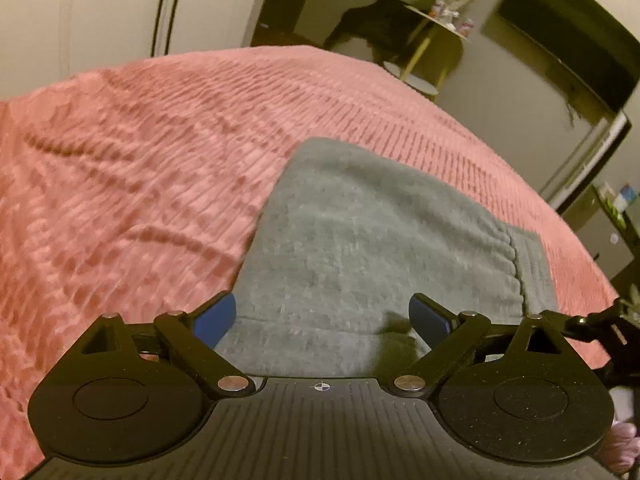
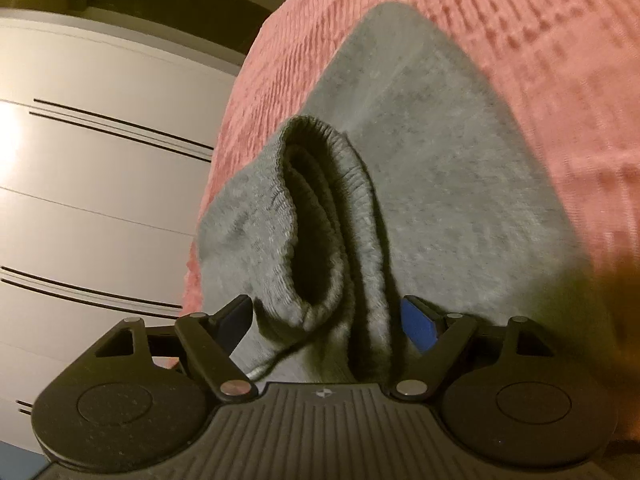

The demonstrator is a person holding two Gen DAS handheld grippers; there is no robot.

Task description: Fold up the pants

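Note:
Grey sweatpants [image 1: 380,232] lie folded on a pink ribbed bedspread [image 1: 140,160]. My left gripper [image 1: 322,308] hovers over their near edge, open wide, with nothing pinched between its blue pads [image 1: 218,320]. In the right wrist view the same pants [image 2: 460,168] stretch away over the bedspread [image 2: 540,60]. Their ribbed end [image 2: 316,208] bunches up in thick rolled layers. That bunch sits between the fingers of my right gripper [image 2: 326,304]. The jaws stand wide and I see no squeeze on the cloth.
White wardrobe doors [image 2: 100,200] with dark grooves stand beside the bed. Beyond the far edge of the bed are a small round side table [image 1: 440,28] with small items and a dark heap [image 1: 372,28]. A dark framed panel [image 1: 560,40] hangs on the wall.

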